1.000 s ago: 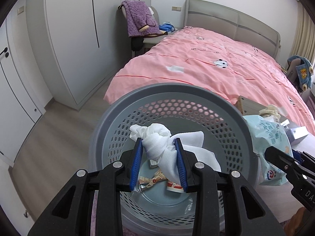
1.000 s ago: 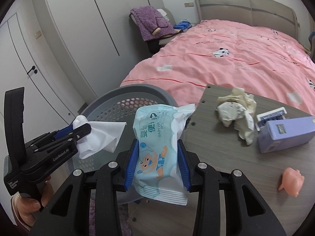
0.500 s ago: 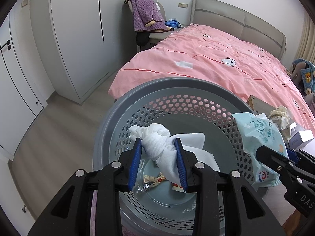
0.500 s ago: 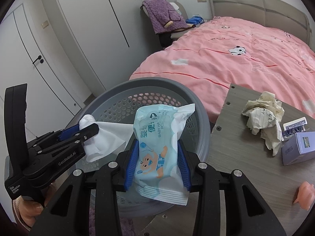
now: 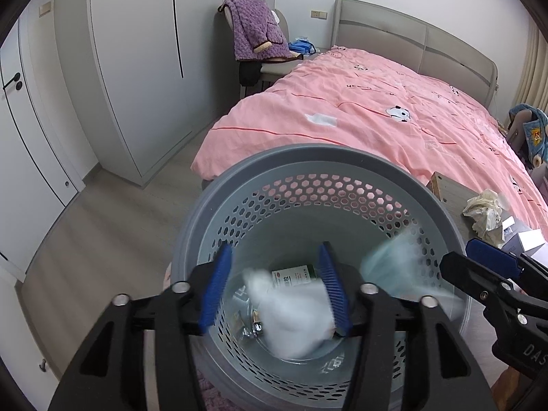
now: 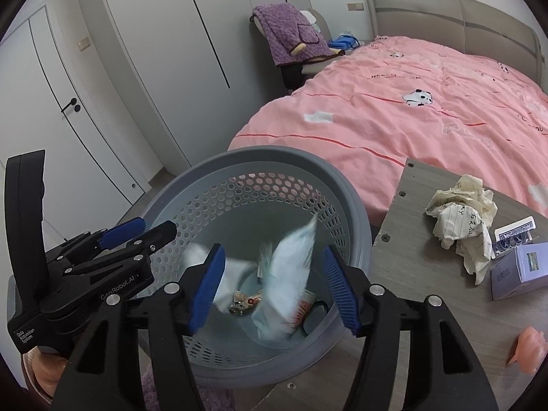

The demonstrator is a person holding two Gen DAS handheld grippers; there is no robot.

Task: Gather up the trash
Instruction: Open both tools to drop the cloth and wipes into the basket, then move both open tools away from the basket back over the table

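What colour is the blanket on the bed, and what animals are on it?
The blanket is pink with little black-and-white pandas and thin red lines. The right wrist view shows it best.

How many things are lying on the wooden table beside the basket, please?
4: crumpled paper near the far edge, a card deck beyond a purple box, a pink toy nearest. More may lie out of frame.
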